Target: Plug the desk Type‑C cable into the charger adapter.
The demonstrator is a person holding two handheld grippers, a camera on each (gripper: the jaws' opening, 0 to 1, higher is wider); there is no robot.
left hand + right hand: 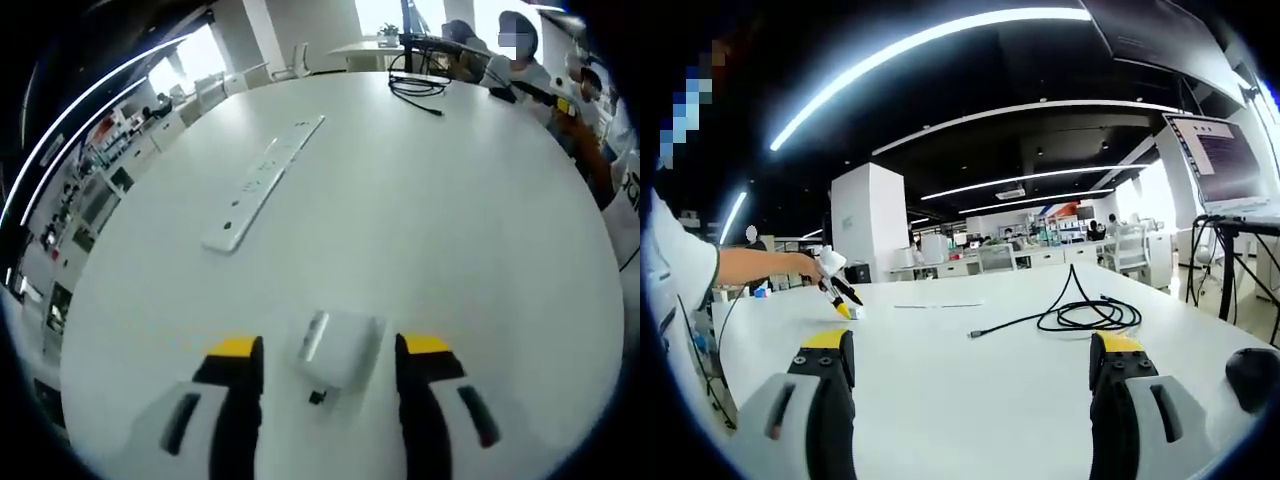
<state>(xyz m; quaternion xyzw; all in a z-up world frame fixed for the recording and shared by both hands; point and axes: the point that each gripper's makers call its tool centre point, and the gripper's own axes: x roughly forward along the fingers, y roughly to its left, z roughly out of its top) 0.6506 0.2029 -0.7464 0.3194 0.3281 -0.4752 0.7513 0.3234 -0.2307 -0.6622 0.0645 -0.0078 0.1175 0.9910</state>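
In the left gripper view, the left gripper (330, 350) is hovering low over the white worktop (450, 250) with its two yellow-tipped jaws spread wide and nothing clamped between them. The white charger adapter (338, 347) is lying on the worktop in the gap between those jaws, apart from both; whether it is touching either one cannot be told for sure, but a strip of worktop is showing on each side. A long white power strip (262, 182) is lying further out on the worktop, running diagonally away from the adapter. At the far edge, the black Type‑C cable (418, 87) is sitting in a loose coil, well apart from the adapter, and people are sitting beyond it.

In the right gripper view, the right gripper (970, 362) is also standing released, jaws wide apart and gripping nothing, held just above the worktop (960, 400). The coiled cable (1080, 315) is lying ahead between the jaws' lines, with one free end trailing out toward the left. At the left, a person's hand is holding the left gripper (843, 298), its tips pointing down at the worktop. A dark rounded object (1252, 375) is sitting at the right edge
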